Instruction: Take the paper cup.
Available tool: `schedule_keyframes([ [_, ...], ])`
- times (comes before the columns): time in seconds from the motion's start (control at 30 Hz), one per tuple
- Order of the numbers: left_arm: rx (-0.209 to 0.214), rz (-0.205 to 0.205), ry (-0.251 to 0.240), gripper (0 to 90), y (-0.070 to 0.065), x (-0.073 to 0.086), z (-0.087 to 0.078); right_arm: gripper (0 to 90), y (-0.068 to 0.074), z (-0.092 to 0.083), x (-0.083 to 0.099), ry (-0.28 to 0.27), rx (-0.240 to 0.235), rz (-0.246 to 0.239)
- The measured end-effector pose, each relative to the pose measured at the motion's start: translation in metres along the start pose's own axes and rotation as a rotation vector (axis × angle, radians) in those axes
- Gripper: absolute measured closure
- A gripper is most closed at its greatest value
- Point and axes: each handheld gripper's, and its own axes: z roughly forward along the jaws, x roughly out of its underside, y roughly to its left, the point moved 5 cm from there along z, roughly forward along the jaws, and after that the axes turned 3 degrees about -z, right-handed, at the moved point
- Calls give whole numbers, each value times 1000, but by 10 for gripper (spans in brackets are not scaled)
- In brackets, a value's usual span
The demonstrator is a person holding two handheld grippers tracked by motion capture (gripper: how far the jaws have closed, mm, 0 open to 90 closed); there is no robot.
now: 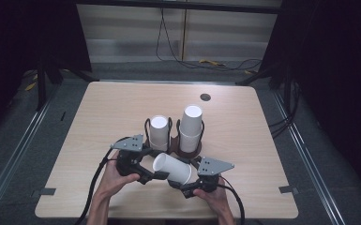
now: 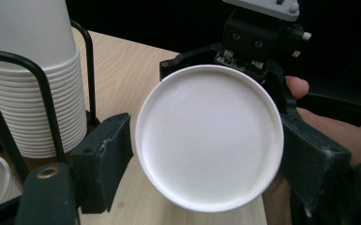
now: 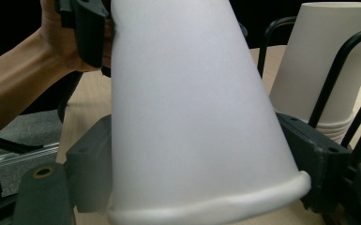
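Note:
A white paper cup (image 1: pixel 171 168) lies on its side in the air over the table's near edge, between my two grippers. My right gripper (image 1: pixel 187 176) is shut on its rim end; in the right gripper view both jaws press the cup (image 3: pixel 192 117) just above the rolled rim. My left gripper (image 1: pixel 154 169) is at the base end. In the left gripper view the round base (image 2: pixel 208 136) sits between the jaws, with a thin gap at the left pad (image 2: pixel 110 159), so that gripper (image 2: pixel 208 154) is open.
Two stacks of white cups (image 1: pixel 159 131) (image 1: pixel 191 126) stand upside down in a black wire holder (image 1: pixel 187 151) just behind the grippers. The wooden table (image 1: pixel 122 108) has a dark round hole (image 1: pixel 205 97) at the back. Cables lie on the floor beyond.

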Motion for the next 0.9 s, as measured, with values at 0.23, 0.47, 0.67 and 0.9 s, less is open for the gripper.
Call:
schedule_keyframes([
  [0.23,-26,7,-8,157,1,1,-4,211,-1,-2,0,14,2,3],
  [0.47,-44,31,-9,156,2,5,-12,211,-4,-5,1,32,13,3],
  [0.67,-84,47,6,156,6,10,-18,211,-7,-7,3,70,30,0],
  [0.9,-109,65,43,160,8,13,-21,212,-11,-10,0,136,42,-18],
])
